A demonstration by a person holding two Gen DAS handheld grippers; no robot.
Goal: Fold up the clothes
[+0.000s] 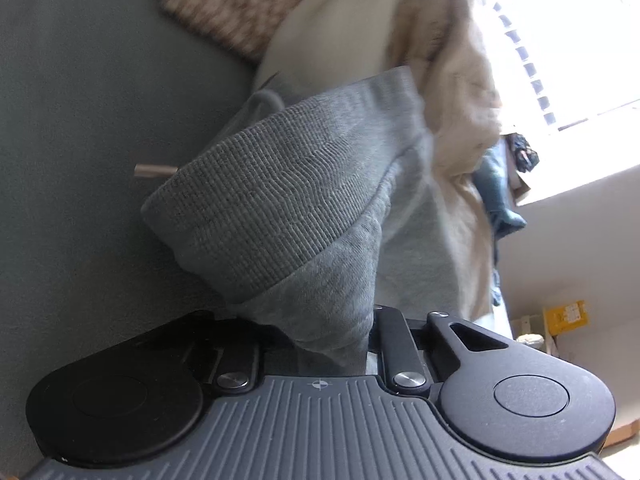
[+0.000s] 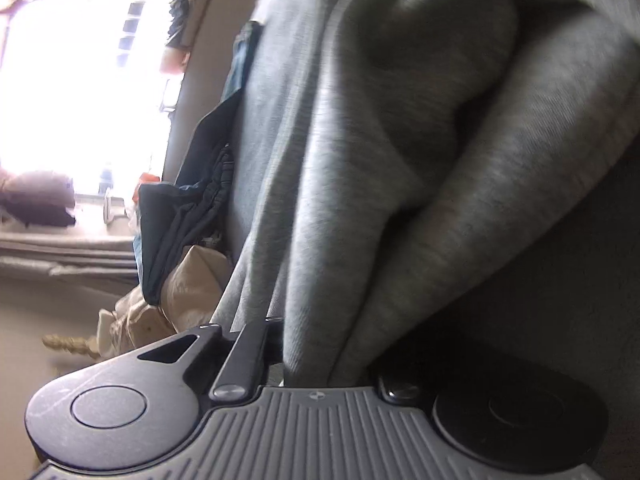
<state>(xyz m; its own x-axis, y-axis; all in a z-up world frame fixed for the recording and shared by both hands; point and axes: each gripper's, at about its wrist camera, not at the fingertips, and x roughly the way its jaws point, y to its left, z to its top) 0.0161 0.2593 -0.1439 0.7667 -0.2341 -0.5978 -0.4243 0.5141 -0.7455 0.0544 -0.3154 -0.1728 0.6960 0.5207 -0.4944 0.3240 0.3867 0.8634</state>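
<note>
**Both grippers clamped on the grey sweatshirt**

Left gripper [image 1: 332, 344] grips the grey sweatshirt [image 1: 304, 184] just below its ribbed cuff edge, fabric bunched between the fingers. Right gripper [image 2: 308, 360] pinches a thick fold of it, close to the lens. Cream garment [image 1: 440, 60] crowds the far right; grey-green surface [image 1: 80, 120] lies open left.

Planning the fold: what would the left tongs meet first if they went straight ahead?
The grey sweatshirt the left tongs already grip; its ribbed cuff fills the line, with cream fabric seemingly behind.
</note>
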